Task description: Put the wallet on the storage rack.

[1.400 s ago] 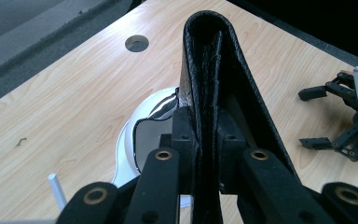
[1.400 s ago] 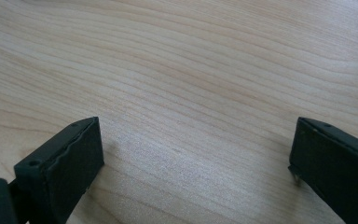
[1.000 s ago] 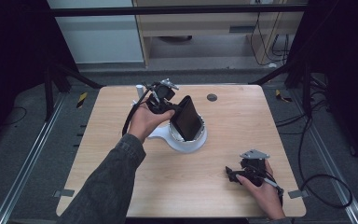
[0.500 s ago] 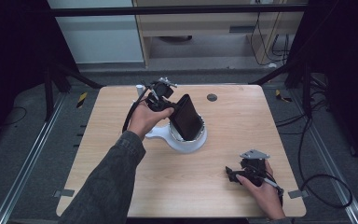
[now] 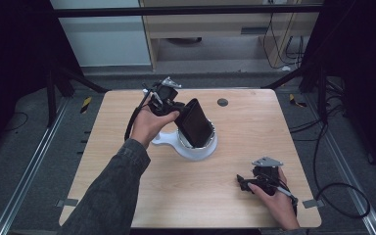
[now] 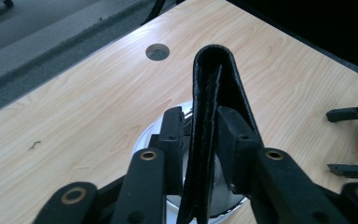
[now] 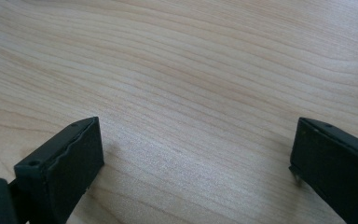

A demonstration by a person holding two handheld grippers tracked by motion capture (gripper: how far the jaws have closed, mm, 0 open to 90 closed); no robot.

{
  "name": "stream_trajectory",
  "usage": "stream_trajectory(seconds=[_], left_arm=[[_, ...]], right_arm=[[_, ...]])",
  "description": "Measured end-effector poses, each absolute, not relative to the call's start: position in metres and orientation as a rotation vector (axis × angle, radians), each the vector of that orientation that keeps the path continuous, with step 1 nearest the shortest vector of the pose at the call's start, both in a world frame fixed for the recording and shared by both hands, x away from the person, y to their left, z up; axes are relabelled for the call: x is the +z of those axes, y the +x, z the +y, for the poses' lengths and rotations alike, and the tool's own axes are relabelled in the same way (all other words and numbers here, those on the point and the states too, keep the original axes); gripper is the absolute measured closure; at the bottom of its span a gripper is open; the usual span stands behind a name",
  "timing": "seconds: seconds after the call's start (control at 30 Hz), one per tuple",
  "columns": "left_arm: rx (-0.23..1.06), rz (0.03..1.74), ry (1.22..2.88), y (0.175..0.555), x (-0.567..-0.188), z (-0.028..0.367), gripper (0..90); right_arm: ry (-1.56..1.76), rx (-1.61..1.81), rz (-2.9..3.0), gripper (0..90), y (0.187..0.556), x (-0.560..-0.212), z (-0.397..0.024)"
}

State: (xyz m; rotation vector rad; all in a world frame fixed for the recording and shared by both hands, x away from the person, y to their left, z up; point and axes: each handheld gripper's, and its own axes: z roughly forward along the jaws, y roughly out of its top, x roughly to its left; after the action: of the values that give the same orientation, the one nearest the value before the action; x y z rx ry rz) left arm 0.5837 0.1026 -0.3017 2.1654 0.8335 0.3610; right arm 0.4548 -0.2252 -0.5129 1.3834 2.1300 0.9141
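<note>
While the left gripper (image 5: 176,108) was clenched on it, the flat black leather-like folded wallet (image 5: 195,123) stood tilted over the round white dish with a side handle (image 5: 169,139), near the middle of the light wooden table (image 5: 127,112). Its lower end reached into the dish, and its grained surface looked dark and a little shiny.

In the left gripper view the wallet (image 6: 214,107) showed its folded edge, thin and rounded at the top, with both jaws pressing on its two sides, and the white dish (image 6: 151,135) lay just under them. That view also showed a small round dark hole in the table (image 6: 157,51). The high view showed the broad face of the wallet.

The right gripper (image 5: 247,183) rested low at the near right part of the table, well apart from the dish. In the right gripper view, the jaws stood wide apart over bare wood (image 7: 191,93) and held nothing.
</note>
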Motion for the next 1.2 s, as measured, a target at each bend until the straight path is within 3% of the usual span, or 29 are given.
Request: stream_trajectory(seconds=[0.23,0.43,0.77,1.0,1.2], left_arm=[[0.396,0.82,2.159,0.582,-0.296,0.102,73.6],[0.445,0.815,2.11,0.577,-0.288,0.106,61.5],[0.584,0.748,2.02,0.542,-0.272,0.121,23.8],[0.579,0.695,1.986,0.494,-0.285,0.139,9.5],[0.554,0.701,2.007,0.464,-0.324,0.156,6.3]], right_arm=[[1.383,0.914,2.131,2.3,0.455,-0.513,-0.225],[1.383,0.914,2.13,2.3,0.455,-0.513,-0.225],[1.382,0.918,2.132,2.4,0.453,-0.513,-0.225],[1.394,0.913,2.126,2.4,0.451,-0.513,-0.225],[1.392,0.914,2.127,2.4,0.451,-0.513,-0.225]])
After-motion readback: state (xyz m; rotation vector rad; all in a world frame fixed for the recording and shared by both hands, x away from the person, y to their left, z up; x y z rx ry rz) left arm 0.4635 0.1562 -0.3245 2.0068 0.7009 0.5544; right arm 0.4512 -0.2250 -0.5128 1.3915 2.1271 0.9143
